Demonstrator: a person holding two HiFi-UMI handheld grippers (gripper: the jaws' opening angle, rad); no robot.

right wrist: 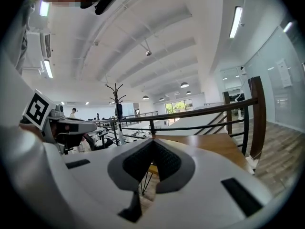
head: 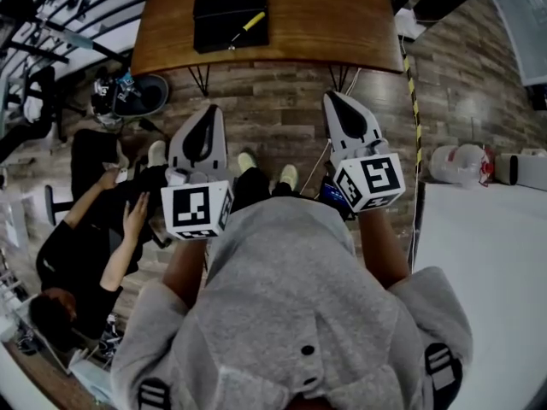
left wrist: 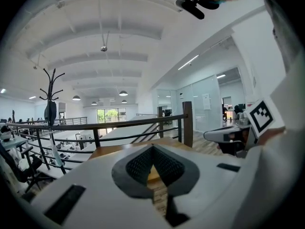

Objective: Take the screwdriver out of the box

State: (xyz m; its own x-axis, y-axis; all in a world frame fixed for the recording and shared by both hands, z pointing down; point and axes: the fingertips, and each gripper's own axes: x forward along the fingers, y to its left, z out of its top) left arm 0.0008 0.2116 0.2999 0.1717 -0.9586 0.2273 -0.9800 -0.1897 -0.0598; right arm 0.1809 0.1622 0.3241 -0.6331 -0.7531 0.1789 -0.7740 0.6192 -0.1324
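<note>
Bright, even light from ceiling lamps and far windows; heavy fisheye bending, dark corners.

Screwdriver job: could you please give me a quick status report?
Left gripper and right gripper shut, empty, short of the table. Screwdriver lies across the black box, untouched. Nothing blocks it.

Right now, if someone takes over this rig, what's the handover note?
Left claw: shut, empty, in the air short of the table.
Right claw: shut, empty, also short of the table.
Things: black box on the table; the screwdriver, yellow handle, lies across its near right part, untouched.
Done: nothing yet.
Left: close in on the table, open one claw, grip the screwdriver, lift it clear of the box.
</note>
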